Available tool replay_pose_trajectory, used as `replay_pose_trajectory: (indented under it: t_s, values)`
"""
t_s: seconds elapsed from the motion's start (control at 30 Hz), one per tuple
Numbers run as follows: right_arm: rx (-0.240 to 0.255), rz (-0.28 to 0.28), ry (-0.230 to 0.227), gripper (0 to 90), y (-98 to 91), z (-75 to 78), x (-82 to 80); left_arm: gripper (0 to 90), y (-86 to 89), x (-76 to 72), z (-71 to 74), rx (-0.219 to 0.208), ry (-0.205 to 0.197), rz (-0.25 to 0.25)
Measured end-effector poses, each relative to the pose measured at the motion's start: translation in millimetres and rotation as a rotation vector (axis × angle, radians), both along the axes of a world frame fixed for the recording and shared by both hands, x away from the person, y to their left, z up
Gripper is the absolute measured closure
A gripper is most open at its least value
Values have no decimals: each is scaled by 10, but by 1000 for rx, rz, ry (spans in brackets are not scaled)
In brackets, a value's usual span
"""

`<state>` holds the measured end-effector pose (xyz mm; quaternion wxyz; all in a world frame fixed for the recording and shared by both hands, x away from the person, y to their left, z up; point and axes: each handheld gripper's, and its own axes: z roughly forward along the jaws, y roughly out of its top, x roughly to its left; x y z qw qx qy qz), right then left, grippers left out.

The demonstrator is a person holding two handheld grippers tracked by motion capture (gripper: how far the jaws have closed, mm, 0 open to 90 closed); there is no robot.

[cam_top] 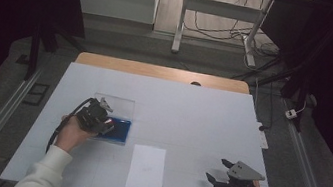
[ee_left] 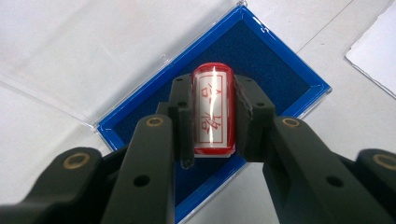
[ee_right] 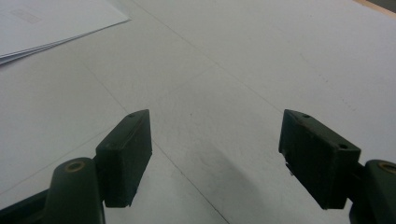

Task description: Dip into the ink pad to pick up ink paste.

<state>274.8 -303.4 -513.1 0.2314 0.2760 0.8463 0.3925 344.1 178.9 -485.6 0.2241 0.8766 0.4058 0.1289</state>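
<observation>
Clamping red stamp (ee_left: 213,112) over blue ink pad (ee_left: 280,70), left hand-held gripper (ee_left: 213,122) angled down, right hand-held gripper (ee_right: 215,154) jaws apart.

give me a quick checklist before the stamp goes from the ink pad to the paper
1. Left gripper shut on the red stamp: ok.
2. Stamp over the blue ink pad: ok.
3. Clear lid open, out of the way: ok.
4. Stamp face inked: cannot tell.
5. White paper lies flat on the table, uncovered: ok.
6. Right gripper open, apart from the paper: ok.
</observation>
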Motion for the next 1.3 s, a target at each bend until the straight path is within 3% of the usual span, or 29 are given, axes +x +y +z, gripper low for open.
replay_pose_trajectory:
  t_s: [0.33,0.47,0.7,1.1,1.3]
  values:
    - [-1,-6,2,251,-27,5,2,706,14,-9,-9,-11,-8,-2]
    - [1,-11,-4,254,-39,5,-1,704,-8,-35,13,10,-30,-10]
    - [6,-15,2,256,-58,-11,9,701,40,-41,58,-15,-38,-20]
    - [6,-20,-4,256,-82,-6,-5,699,172,-119,256,-141,-95,-21]
    - [2,-20,0,257,-81,-14,-6,698,222,-177,370,-171,-136,-18]
